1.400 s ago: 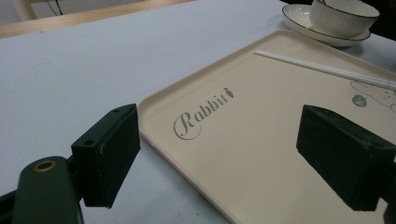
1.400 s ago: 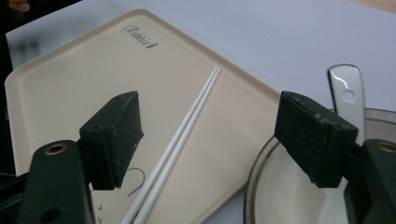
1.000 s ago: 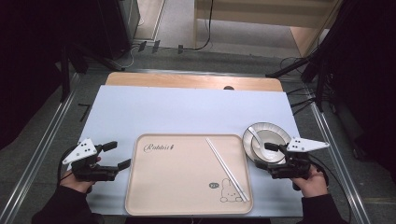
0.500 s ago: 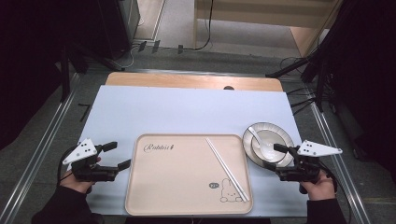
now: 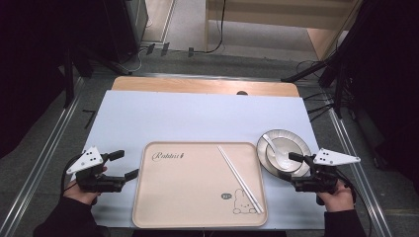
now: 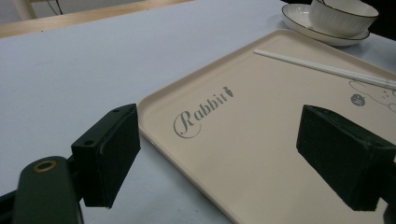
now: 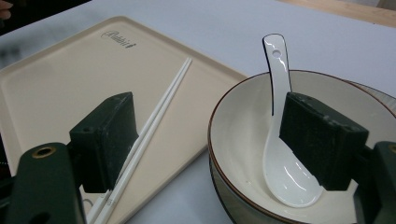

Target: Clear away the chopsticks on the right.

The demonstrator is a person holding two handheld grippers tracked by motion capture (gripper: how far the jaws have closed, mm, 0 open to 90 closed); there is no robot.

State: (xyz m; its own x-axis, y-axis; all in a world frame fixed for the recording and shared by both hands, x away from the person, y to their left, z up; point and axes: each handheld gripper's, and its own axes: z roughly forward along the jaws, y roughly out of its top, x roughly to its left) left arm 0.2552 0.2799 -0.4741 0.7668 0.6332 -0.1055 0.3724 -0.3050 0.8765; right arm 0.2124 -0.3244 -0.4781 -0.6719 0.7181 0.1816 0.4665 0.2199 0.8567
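A beige tray (image 5: 188, 197) marked "Rabbit" lies at the front middle of the table, with white chopsticks (image 5: 240, 178) slanting across its right side. Right of the tray, a white bowl (image 5: 291, 148) stands on a plate (image 5: 263, 143), and a white spoon (image 5: 273, 145) rests in the bowl. My left gripper (image 5: 126, 164) is open just left of the tray, holding nothing. My right gripper (image 5: 290, 168) is open at the bowl's near right rim. In the right gripper view its jaws stand either side of the bowl's rim (image 7: 219, 116), above the spoon (image 7: 280, 158) and chopsticks (image 7: 161, 112).
A pale sheet (image 5: 197, 118) covers the table, and a strip of bare wood (image 5: 197, 85) shows at the far edge. Metal rails (image 5: 54, 143) run along both sides. In the left gripper view the tray (image 6: 261, 126) lies ahead, the bowl (image 6: 343, 14) far right.
My right gripper has drawn back a little to the right and toward the person, away from the bowl's middle. The left gripper, tray and chopsticks have not moved.
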